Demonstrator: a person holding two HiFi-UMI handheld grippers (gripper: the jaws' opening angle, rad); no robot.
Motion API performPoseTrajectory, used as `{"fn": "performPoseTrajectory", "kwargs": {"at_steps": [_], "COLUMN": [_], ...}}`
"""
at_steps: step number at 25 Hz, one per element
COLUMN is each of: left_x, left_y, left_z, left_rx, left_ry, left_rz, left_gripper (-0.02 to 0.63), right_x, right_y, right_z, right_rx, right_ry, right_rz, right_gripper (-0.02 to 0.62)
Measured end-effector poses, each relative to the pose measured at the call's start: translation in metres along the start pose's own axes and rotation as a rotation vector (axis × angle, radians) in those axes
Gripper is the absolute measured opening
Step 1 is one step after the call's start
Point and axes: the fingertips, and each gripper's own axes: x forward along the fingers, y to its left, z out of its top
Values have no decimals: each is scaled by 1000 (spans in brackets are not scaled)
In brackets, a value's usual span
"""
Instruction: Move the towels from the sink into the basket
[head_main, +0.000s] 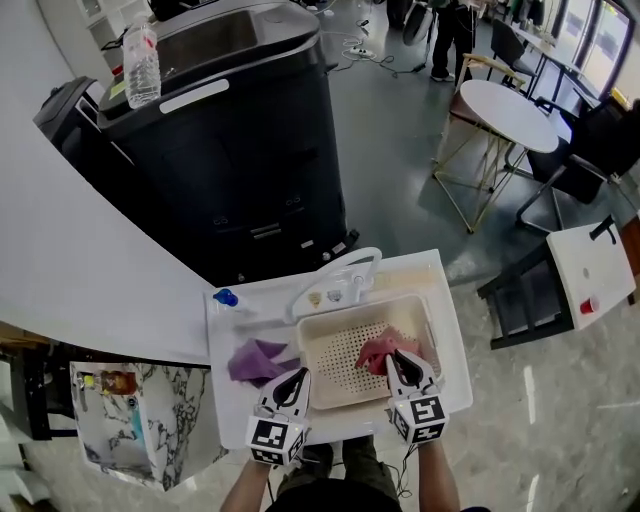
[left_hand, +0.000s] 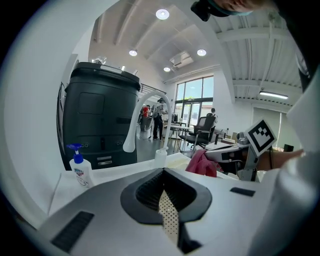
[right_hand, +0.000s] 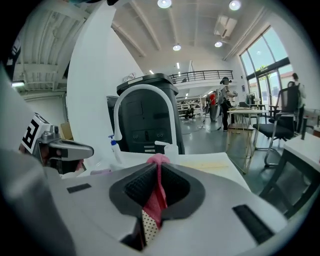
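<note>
1. The red towel lies in the 3 o'clock part of the basket and is pinched by the right gripper. In the right gripper view the jaws are nearly together, with a fold of the cloth running up between the pads.
2. The step in hand is judged to be the setting-down of this towel. The cloth should be lowered until it bunches on the perforated floor, and only then should the jaws be spread wide.
3. The gripper should then be drawn straight up, so that no corner is dragged over the rim at 3 o'clock.
4. The purple towel lies outside the basket at its 9 o'clock, on the white sink unit, and remains to be moved.
5. The left gripper is held at the basket's 8 o'clock corner, just beside the purple towel. Its jaws are drawn together, and no cloth is seen between them.
6. Both grippers are reached in from 6 o'clock and pointed towards 12 o'clock, side by side, with the marker cubes nearest the person.
</note>
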Motion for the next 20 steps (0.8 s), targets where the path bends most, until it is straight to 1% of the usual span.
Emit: {"fn": "performPoseTrajectory", "kwargs": {"at_steps": [10,20], "left_x": [16,24], "left_y": [2,3], "left_z": [-18,-33], "left_rx": [-8,-31], "left_ry": [47,83], "left_rz": [5,19], "left_gripper": [3,3], "right_x": [24,39], "right_y": [2,4], "right_z": [-53,-87], "right_rx": [30,34], "right_ry": [134,242], "right_rz": [45,83], "right_gripper": [46,48]}}
